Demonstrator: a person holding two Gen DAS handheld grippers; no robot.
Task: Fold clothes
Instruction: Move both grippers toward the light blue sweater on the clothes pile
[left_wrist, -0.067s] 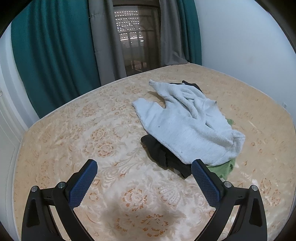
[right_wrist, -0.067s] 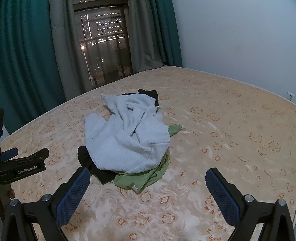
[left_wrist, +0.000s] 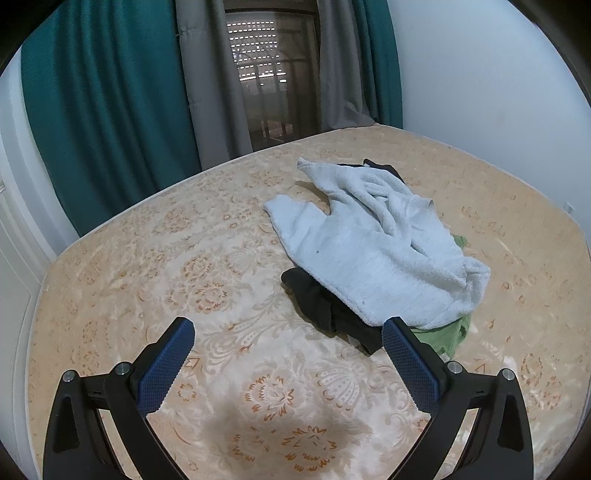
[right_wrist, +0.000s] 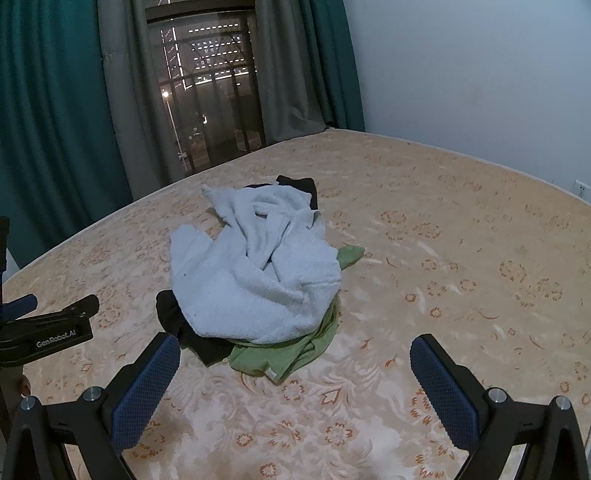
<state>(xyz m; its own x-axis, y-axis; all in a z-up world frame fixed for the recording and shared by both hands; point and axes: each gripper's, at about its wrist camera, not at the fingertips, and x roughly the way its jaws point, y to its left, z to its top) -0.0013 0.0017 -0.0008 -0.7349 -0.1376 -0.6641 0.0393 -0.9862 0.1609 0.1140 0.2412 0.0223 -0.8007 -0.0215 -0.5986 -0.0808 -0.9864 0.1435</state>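
Note:
A crumpled pale blue sweater lies on top of a small heap on the mattress. Under it a black garment sticks out toward me, and a green garment shows at the heap's near right side. My left gripper hovers open above the mattress, its right finger in front of the heap's near edge. My right gripper is open too, just short of the green garment. Neither holds anything. The left gripper's black body appears at the left edge of the right wrist view.
The clothes rest on a beige flower-patterned mattress. Teal and grey curtains and a dark window stand behind it, a white wall to the right. Bare mattress surrounds the heap.

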